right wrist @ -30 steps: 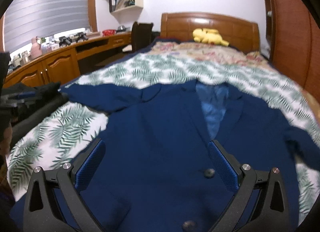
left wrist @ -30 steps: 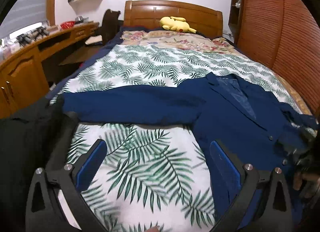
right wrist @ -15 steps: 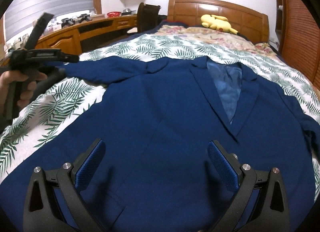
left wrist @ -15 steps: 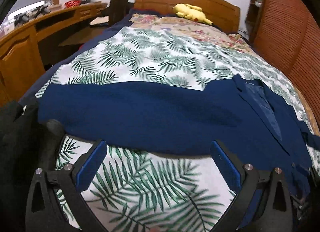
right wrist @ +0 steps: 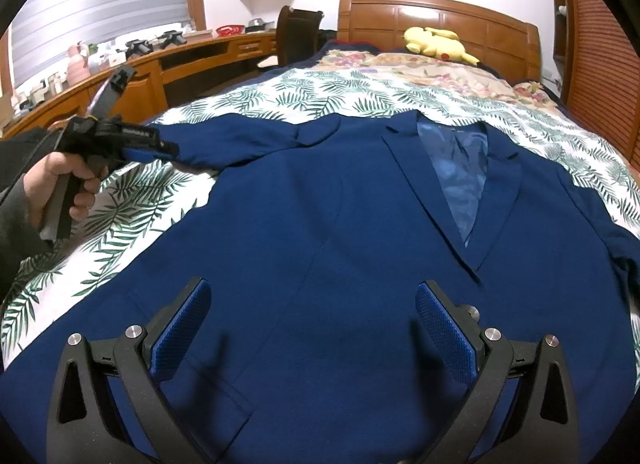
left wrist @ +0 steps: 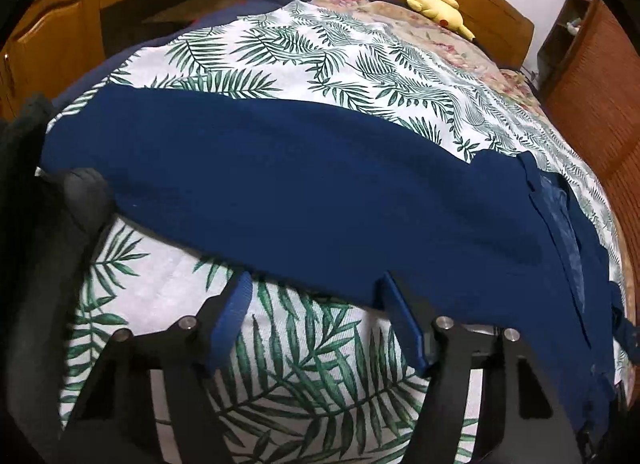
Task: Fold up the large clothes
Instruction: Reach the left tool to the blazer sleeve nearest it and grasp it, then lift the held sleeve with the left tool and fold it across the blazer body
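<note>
Closer now than half a second ago, the left hand-held gripper (left wrist: 316, 296) sits at the lower edge of the jacket sleeve (left wrist: 280, 183), its jaws narrowed since then

Navy jacket (right wrist: 360, 244) lies face up and spread flat across the palm-leaf bedspread (right wrist: 132, 207) near the foot of the bed, lapels open on a lighter blue lining (right wrist: 460, 179), with the sleeve stretched out toward the bed's left edge. From the right wrist view the left hand-held gripper (right wrist: 170, 147) meets the sleeve's cuff end, gripped by a bare hand (right wrist: 60, 187); whether cloth is pinched between its fingers cannot be told. Right hand-held gripper (right wrist: 312, 328) hovers with jaws wide apart over the jacket's lower front, holding nothing. A yellow plush toy (right wrist: 436, 45) rests by the wooden headboard (right wrist: 436, 15) at the far end
</note>
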Motion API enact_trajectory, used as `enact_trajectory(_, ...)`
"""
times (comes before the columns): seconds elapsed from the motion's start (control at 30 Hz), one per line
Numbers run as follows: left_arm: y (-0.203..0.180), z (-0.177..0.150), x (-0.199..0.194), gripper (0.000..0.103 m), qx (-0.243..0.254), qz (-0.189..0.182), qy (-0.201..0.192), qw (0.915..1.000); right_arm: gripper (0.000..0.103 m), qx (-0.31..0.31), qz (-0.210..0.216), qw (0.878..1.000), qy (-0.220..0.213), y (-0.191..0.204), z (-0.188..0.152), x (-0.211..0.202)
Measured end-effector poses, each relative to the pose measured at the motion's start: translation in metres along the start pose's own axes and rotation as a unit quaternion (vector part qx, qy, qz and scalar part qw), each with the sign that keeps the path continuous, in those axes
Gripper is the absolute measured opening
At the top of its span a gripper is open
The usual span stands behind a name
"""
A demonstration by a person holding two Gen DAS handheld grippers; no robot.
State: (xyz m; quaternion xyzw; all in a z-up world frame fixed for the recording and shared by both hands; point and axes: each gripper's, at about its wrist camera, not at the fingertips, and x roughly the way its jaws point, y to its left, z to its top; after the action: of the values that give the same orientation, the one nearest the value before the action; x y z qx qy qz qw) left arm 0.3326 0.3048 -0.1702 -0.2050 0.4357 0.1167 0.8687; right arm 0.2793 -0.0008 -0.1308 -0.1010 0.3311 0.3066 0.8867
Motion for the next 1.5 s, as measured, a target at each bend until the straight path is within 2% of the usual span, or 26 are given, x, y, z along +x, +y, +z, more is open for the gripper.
enact_trajectory(0.17,0.001,0.006,0.007,0.064,-0.011,-0.004,0.003,0.9999,0.103,0.000,0.001,1.000,0.000,0.000,0.000,0.000)
enact_trajectory(0.23,-0.001,0.007,0.012,0.054,-0.012,-0.007,0.004,0.9999,0.103,0.000,0.002,1.000,0.000,0.000,0.000,0.000)
enact_trajectory(0.27,-0.002,0.008,0.015,0.045,-0.014,-0.008,0.007,0.9999,0.103,0.001,0.003,1.000,0.000,0.000,0.000,0.001)
enact_trajectory(0.33,-0.004,0.010,0.017,0.025,-0.018,-0.017,0.006,0.9997,0.103,0.001,0.003,1.000,0.001,0.000,0.000,0.001)
enact_trajectory(0.37,-0.006,0.011,0.016,0.009,-0.021,-0.029,0.004,0.9994,0.103,0.001,0.003,1.000,0.001,0.000,0.000,0.001)
enact_trajectory(0.47,-0.018,0.014,0.006,0.002,-0.006,-0.014,-0.016,0.9997,0.103,0.001,0.003,1.000,0.001,0.000,0.000,0.001)
enact_trajectory(0.57,-0.045,0.015,-0.018,0.001,0.042,0.000,-0.052,0.9977,0.103,0.003,0.005,1.000,0.002,-0.001,0.000,0.003)
enact_trajectory(0.7,-0.080,0.016,-0.049,0.000,0.080,-0.017,-0.084,0.9931,0.103,0.012,0.007,1.000,0.004,-0.004,-0.001,0.004)
enact_trajectory(0.87,-0.128,0.011,-0.083,0.000,0.126,-0.044,-0.097,0.9863,0.103,0.033,-0.006,0.999,0.008,-0.012,-0.001,0.003)
enact_trajectory(1.0,-0.164,-0.004,-0.115,0.000,0.164,-0.072,-0.113,0.9773,0.103,0.040,-0.021,0.999,0.030,-0.020,0.005,-0.016)
enact_trajectory(1.2,-0.198,-0.038,-0.134,0.000,0.198,-0.079,-0.107,0.9712,0.103,0.048,-0.054,0.997,0.011,-0.036,-0.012,-0.071)
enact_trajectory(1.3,-0.210,-0.056,-0.134,0.000,0.211,-0.059,-0.105,0.9700,0.103,0.022,-0.077,0.996,0.025,-0.043,-0.023,-0.087)
enact_trajectory(1.37,-0.214,-0.071,-0.130,0.002,0.215,-0.035,-0.101,0.9706,0.103,0.021,-0.103,0.994,0.013,-0.051,-0.028,-0.102)
enact_trajectory(1.5,-0.209,-0.091,-0.124,0.005,0.198,-0.039,-0.089,0.9753,0.103,0.034,-0.079,0.996,0.015,-0.059,-0.029,-0.107)
